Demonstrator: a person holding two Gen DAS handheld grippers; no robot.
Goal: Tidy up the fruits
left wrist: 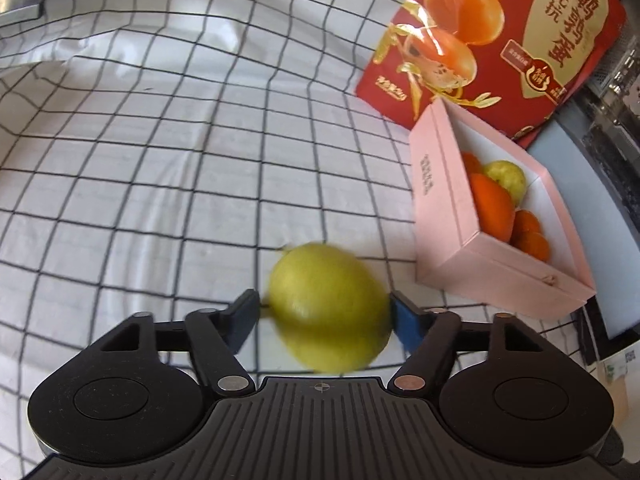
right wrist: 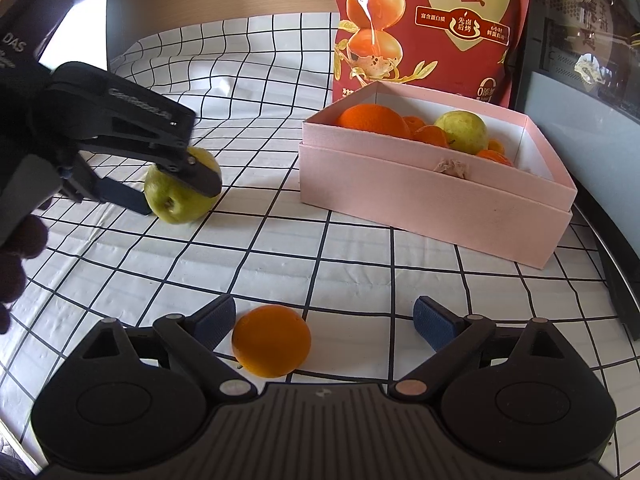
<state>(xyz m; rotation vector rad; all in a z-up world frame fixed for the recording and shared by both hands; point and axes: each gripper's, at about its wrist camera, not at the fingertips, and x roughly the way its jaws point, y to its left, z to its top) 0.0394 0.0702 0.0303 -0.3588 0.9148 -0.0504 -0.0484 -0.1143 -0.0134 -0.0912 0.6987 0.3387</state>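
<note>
Two fruits are not yet in the box [right wrist: 436, 196]: a pear [left wrist: 330, 306] and an orange [right wrist: 271, 341], both on the cloth [right wrist: 280, 240]. The left gripper [left wrist: 324, 316] has its jaws around the pear; one pad [left wrist: 404, 320] touches its side, the other pad [left wrist: 244, 314] stands a little off, so the grip is not closed. The right gripper [right wrist: 324, 322] hangs over the orange with jaws wide apart, probably waiting its turn. Inside the box lie oranges and another pear, so both fruits likely belong there.

L gripper [left wrist: 324, 316] angled down, jaws round something (contact unclear); R gripper [right wrist: 324, 322] jaws spread wide.
</note>
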